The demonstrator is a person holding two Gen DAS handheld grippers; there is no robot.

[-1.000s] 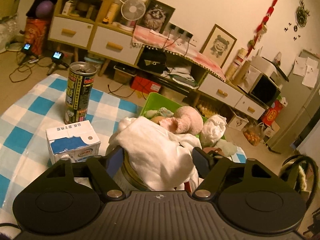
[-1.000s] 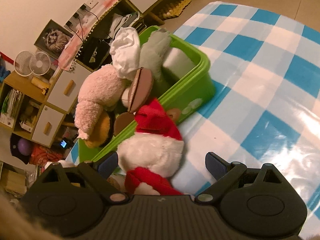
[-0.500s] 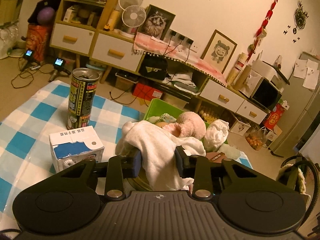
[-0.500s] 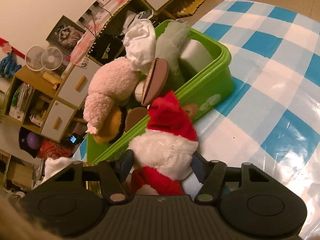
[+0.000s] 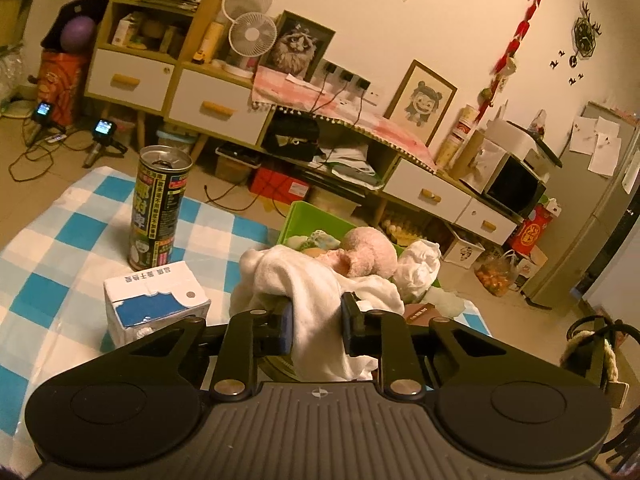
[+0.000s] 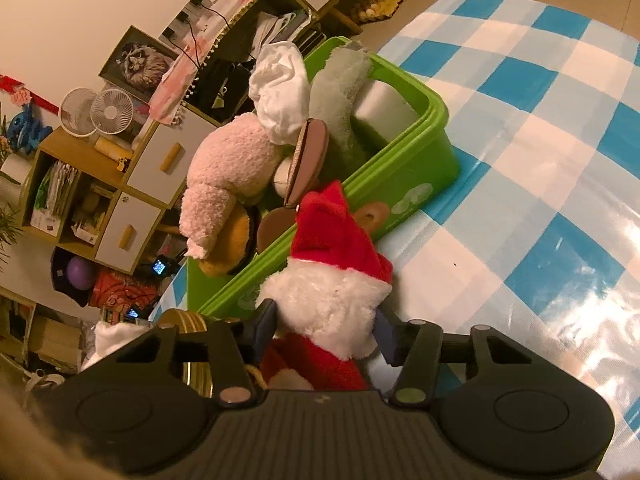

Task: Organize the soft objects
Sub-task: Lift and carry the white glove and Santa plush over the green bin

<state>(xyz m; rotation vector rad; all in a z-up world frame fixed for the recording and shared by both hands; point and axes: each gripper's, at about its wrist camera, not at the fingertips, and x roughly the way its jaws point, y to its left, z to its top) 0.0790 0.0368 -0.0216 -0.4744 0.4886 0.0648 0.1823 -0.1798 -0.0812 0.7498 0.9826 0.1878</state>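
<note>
A white cloth [image 5: 316, 300] lies bunched just in front of the green bin [image 5: 308, 216]. My left gripper [image 5: 316, 320] pinches a fold of it, and its jaws are still closing. In the right wrist view a red and white Santa hat [image 6: 332, 280] rests against the green bin [image 6: 404, 184]. My right gripper [image 6: 326, 328] squeezes the hat's white fur band, jaws still closing. The bin holds a pink plush [image 6: 228, 164], a white cloth [image 6: 280, 92], a green plush [image 6: 340, 92] and brown round pieces [image 6: 308, 160].
A tall black drink can [image 5: 158, 208] and a blue and white carton [image 5: 154, 304] stand on the blue checked tablecloth [image 5: 48, 248] left of the cloth. A round gold tin [image 6: 192, 340] lies under my right gripper's left side. Cabinets and clutter line the wall beyond.
Both grippers went from wide open to closed in: the left on the white cloth, the right on the Santa hat's fur band. Neither hand shifted much.
</note>
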